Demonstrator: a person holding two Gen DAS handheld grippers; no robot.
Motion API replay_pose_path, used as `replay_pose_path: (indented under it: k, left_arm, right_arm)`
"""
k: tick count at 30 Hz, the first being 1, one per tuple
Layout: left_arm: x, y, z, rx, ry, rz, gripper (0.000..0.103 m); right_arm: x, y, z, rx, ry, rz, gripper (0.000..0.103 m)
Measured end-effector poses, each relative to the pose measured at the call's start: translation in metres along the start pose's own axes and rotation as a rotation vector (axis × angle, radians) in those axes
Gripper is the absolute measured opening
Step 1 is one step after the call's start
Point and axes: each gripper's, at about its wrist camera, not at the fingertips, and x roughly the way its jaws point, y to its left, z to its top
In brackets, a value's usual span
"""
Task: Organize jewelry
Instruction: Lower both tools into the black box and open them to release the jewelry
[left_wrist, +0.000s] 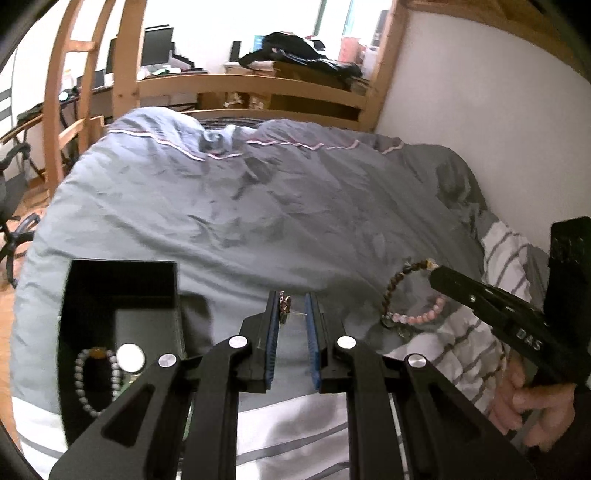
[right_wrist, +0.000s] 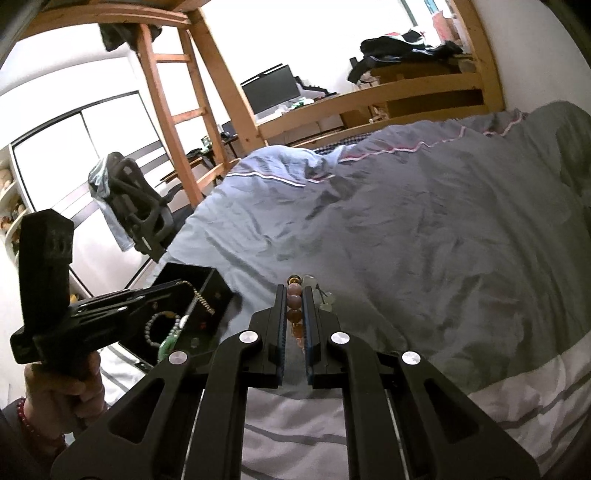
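Observation:
A black jewelry box (left_wrist: 92, 295) lies open on the grey bedspread, at my lower left in the left wrist view. It holds a grey bead bracelet (left_wrist: 83, 384); the right wrist view shows the box (right_wrist: 218, 291) with that bracelet (right_wrist: 149, 328), a gold chain (right_wrist: 201, 295) and a green piece (right_wrist: 168, 345). My left gripper (left_wrist: 291, 314) stands open above the bed, with a small metal earring (left_wrist: 284, 306) against its left pad. My right gripper (right_wrist: 294, 299) is shut on a brown and pink bead bracelet (right_wrist: 294, 290), which hangs from its tip in the left wrist view (left_wrist: 406, 295).
The grey duvet (left_wrist: 277, 206) covers the bed, with a white striped sheet (left_wrist: 491, 258) at the right. A wooden bunk frame (left_wrist: 251, 81) and a ladder (right_wrist: 173, 92) stand behind. An office chair (right_wrist: 129, 206) is to the left of the bed.

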Motion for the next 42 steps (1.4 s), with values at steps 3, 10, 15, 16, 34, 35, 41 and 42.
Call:
replay_pose_path:
  k: [3, 10, 15, 16, 34, 35, 41, 42]
  left_arm:
    - [-0.007, 0.011, 0.002, -0.024, -0.010, 0.011, 0.014]
    - [-0.027, 0.037, 0.004, -0.078, -0.046, 0.035, 0.014]
    - [-0.035, 0.049, -0.001, -0.098, -0.048, 0.067, 0.014]
    - [-0.036, 0.051, -0.001, -0.103, -0.047, 0.074, 0.014]
    - [-0.046, 0.115, -0.010, -0.239, -0.030, 0.254, 0.014]
    - [-0.047, 0.119, -0.010, -0.249, -0.029, 0.267, 0.014]
    - [-0.047, 0.128, -0.013, -0.276, -0.021, 0.275, 0.014]
    - [-0.046, 0.129, -0.013, -0.278, -0.019, 0.273, 0.014]
  right_arm:
    - [0.001, 0.015, 0.004, -0.016, 0.003, 0.013, 0.009]
    - [0.002, 0.050, 0.011, -0.061, 0.006, 0.044, 0.009]
    - [0.007, 0.078, 0.013, -0.088, 0.007, 0.075, 0.009]
    - [0.009, 0.083, 0.012, -0.093, 0.011, 0.082, 0.009]
    - [0.055, 0.150, -0.007, -0.158, 0.087, 0.201, 0.009]
    - [0.058, 0.153, -0.008, -0.160, 0.092, 0.205, 0.009]
    - [0.075, 0.166, -0.022, -0.170, 0.132, 0.236, 0.009]
    - [0.079, 0.167, -0.024, -0.173, 0.143, 0.239, 0.009]
